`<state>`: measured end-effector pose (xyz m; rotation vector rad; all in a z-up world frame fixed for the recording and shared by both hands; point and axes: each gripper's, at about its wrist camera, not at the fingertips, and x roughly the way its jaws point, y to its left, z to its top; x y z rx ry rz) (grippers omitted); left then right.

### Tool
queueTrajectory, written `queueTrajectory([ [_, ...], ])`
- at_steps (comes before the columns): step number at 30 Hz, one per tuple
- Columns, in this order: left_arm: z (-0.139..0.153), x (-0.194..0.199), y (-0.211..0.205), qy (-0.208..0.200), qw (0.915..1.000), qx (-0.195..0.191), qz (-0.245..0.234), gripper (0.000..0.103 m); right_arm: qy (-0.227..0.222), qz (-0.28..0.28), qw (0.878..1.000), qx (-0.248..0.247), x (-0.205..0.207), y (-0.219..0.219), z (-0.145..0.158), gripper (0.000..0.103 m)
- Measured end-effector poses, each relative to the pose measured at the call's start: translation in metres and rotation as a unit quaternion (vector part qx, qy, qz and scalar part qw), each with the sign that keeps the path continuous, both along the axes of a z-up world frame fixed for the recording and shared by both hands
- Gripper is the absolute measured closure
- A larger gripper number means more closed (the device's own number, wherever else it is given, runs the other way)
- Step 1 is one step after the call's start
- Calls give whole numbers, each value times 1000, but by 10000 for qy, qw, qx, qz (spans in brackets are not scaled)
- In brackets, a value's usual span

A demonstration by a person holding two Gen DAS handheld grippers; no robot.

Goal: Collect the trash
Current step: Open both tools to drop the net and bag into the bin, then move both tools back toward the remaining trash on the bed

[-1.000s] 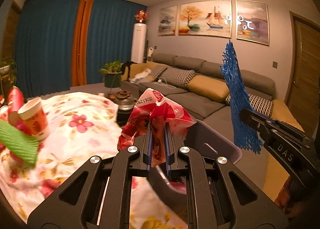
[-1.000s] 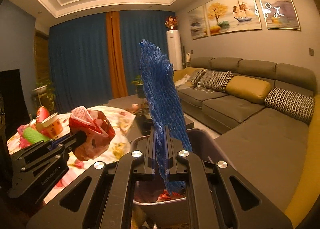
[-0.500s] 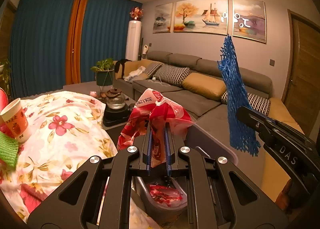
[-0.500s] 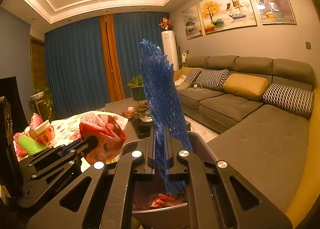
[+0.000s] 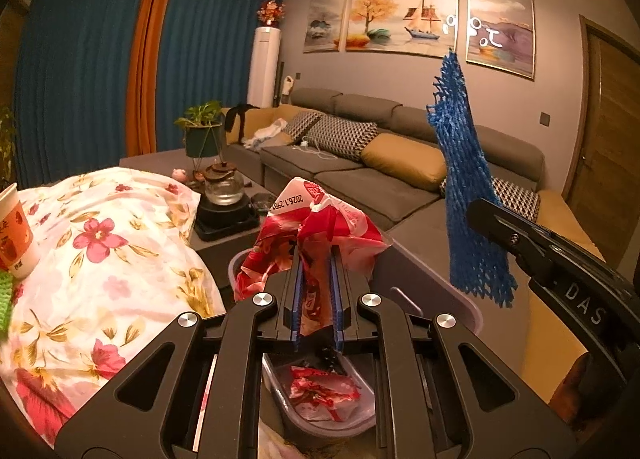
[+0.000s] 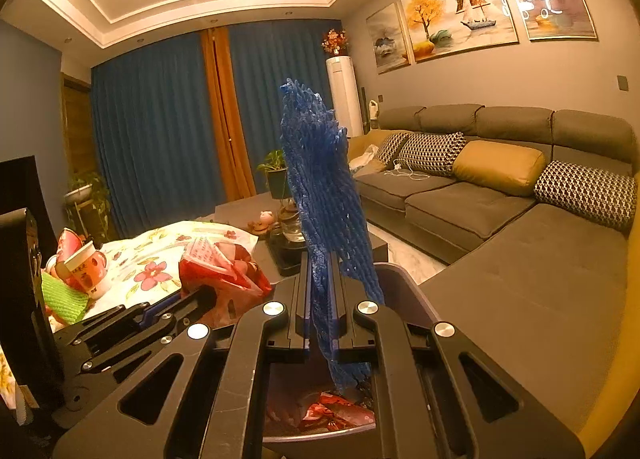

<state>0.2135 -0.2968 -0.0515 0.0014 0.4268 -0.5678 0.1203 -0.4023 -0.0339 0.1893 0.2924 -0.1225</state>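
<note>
The red snack wrapper [image 5: 316, 227] sits clamped between the fingers of the left gripper [image 5: 316, 295], and it now hangs right over the near rim of the grey bin [image 5: 436, 283]. A second ago that wrapper was still out over the flowered cloth [image 5: 104, 251]; both hands have since carried across, so the bin's mouth and the crumpled red wrapper already lying in it [image 5: 324, 391] have come into plain sight under the jaws. The left jaws have barely eased, and the wrapper is still pinched. To my eye that puts the job at the drop: the load is over the bin and only the release is left.

The blue foam net [image 6: 324, 211] stands upright from the right gripper [image 6: 322, 299], whose fingers are pressed together on its lower part, its tail dangling down into the bin [image 6: 404, 291].

The left wrist view shows the right tool from the side, net hanging above the bin's far rim. The right wrist view gives what that one crops: on the cloth, well away from the bin, the paper cup [image 6: 86, 267] and a green foam net [image 6: 64, 299] beside it, trash that I judge is still to be collected.
</note>
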Motion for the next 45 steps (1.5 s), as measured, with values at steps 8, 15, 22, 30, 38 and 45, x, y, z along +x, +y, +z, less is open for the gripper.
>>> queueTrajectory([
  [8,-9,10,-2,157,9998,18,-73,86,-4,-43,10000,45,6,-4,-1,80],
  [15,-16,15,3,261,9996,-37,32,50,54,-149,9998,130,6,-11,-3,73],
  [22,-14,10,24,188,9991,-82,367,26,70,-229,9997,61,-1,-8,-5,53],
  [30,-10,-11,62,-26,9953,145,960,11,144,-282,9995,92,-9,4,-11,20],
  [38,-3,-32,105,-191,9889,207,1461,9,309,-303,9989,172,-14,17,-16,17],
  [45,4,-45,146,-203,9823,165,1857,8,313,-152,9993,160,-15,45,-13,17],
])
